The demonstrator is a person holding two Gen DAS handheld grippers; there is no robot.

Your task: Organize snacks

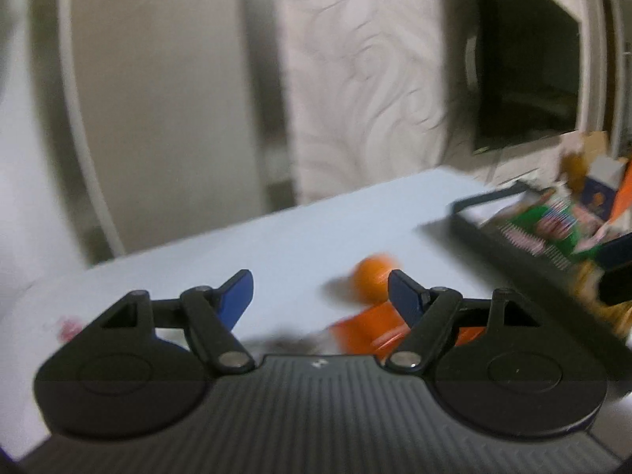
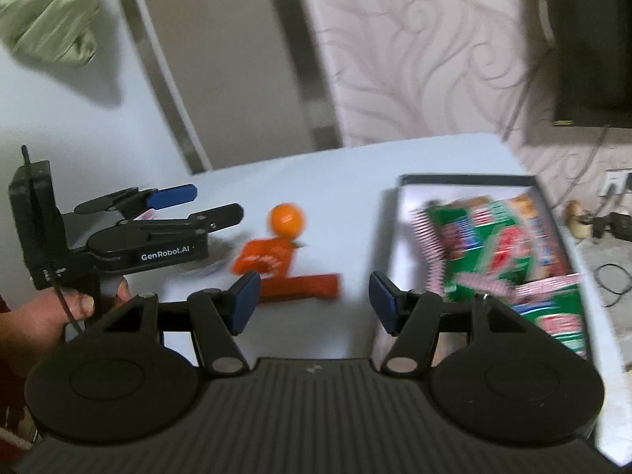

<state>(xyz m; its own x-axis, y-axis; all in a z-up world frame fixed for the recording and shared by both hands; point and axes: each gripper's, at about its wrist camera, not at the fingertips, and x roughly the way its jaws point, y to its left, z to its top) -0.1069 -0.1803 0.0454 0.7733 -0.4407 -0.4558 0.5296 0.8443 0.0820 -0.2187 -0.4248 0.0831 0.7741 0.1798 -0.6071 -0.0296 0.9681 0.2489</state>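
Pale blue table [image 2: 355, 166], swirl-patterned wallpaper [image 2: 426, 51] at 12 o'clock; dark tray [image 2: 466, 179] at 2. Left tool [image 1: 320, 296], right tool [image 2: 314, 302]: both apart, empty.

The black left gripper [image 2: 209, 202], lettered "GenRobot.AI" in white, wore blue finger pads [image 2: 173, 194] (silver pivot screws showed); a bare-skinned hand [image 2: 51, 316] met a dark red sleeve [image 2: 4, 316].

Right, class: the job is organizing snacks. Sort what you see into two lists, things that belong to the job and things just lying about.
Belongs to the job:
tray
green snack packets
orange packet
red bar
orange fruit
left gripper
right gripper

Just lying about:
black screen
wall socket
cables
green cloth
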